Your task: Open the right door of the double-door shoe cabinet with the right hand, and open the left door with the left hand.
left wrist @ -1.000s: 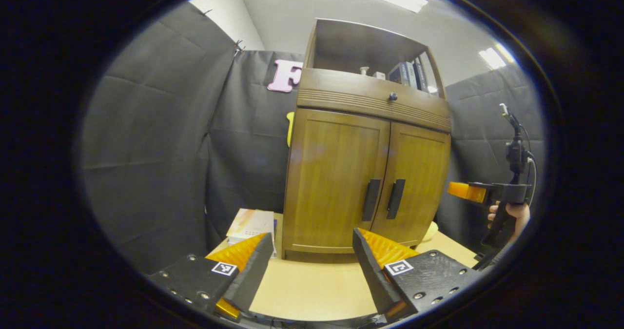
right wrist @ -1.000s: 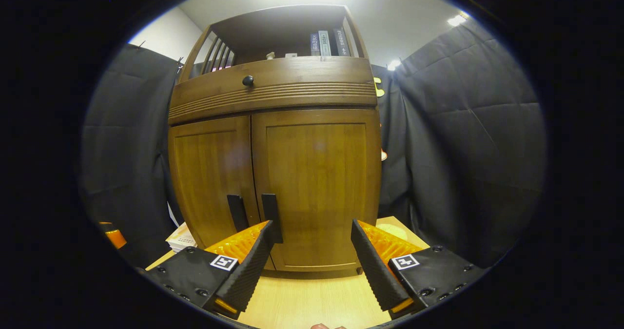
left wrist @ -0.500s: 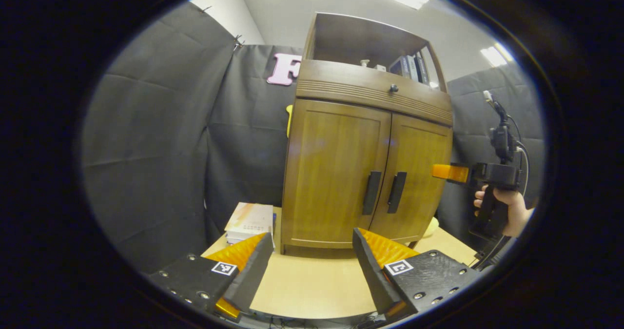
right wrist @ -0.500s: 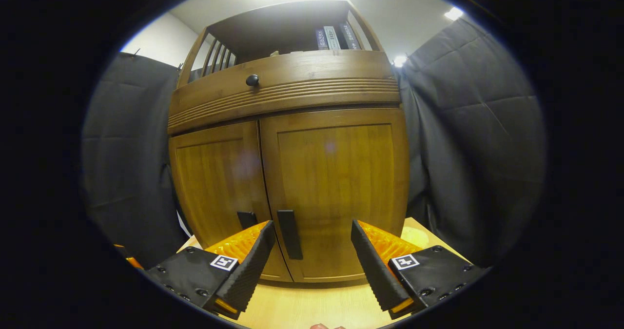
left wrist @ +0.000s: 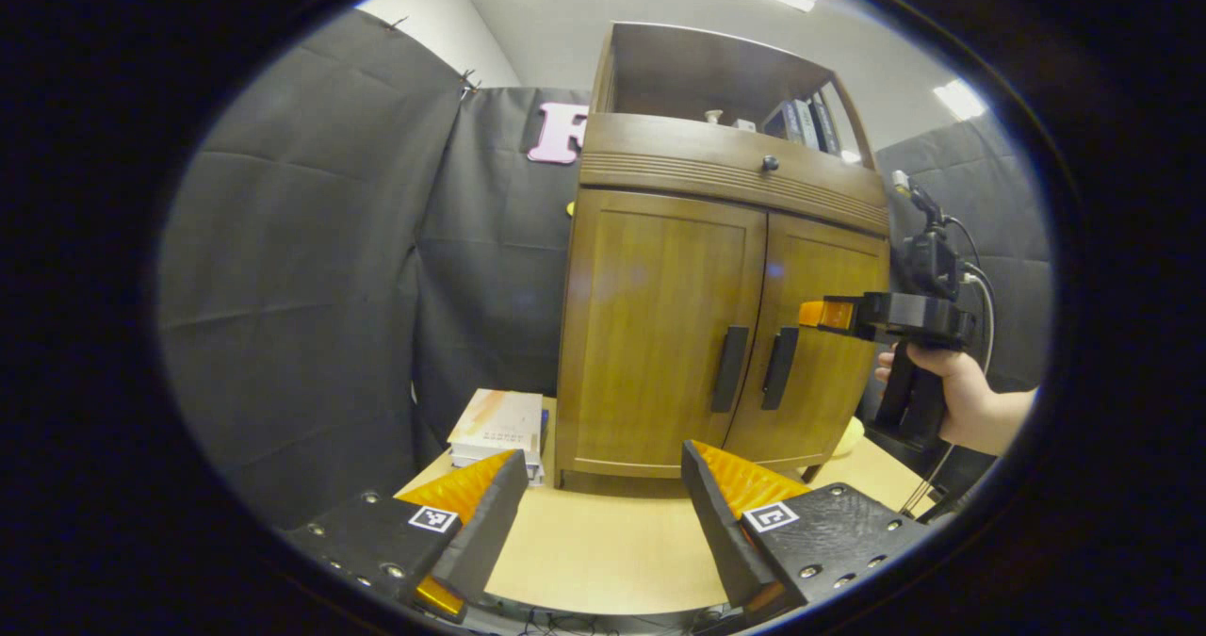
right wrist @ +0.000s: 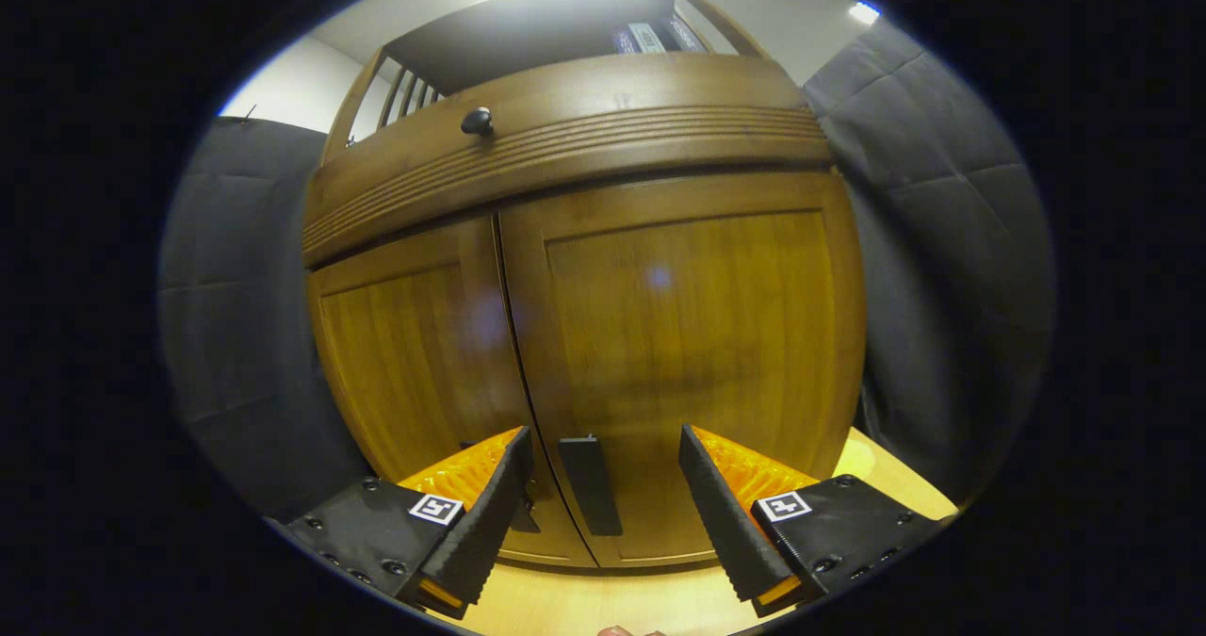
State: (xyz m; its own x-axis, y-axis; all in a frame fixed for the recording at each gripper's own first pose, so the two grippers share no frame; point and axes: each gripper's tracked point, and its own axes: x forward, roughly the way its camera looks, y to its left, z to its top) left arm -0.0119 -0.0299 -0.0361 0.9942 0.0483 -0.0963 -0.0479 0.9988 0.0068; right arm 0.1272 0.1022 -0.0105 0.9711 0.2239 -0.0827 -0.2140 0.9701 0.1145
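Wooden shoe cabinet (right wrist: 584, 334), doors closed; books (left wrist: 801, 122) on shelf

The cabinet (left wrist: 721, 240) stood upright on a light wooden table (left wrist: 603, 551), a brown wood piece with an open shelf on top, a ribbed drawer band with a small dark knob (left wrist: 770, 162) under it, and two panelled doors below. Both doors were closed, their edges meeting at the centre seam. The left door (left wrist: 660, 325) and the right door (left wrist: 829, 334) each carried a dark vertical bar handle beside the seam: the left handle (left wrist: 730, 369) and the right handle (right wrist: 591, 485) stood parallel, just apart, at the doors' lower half.
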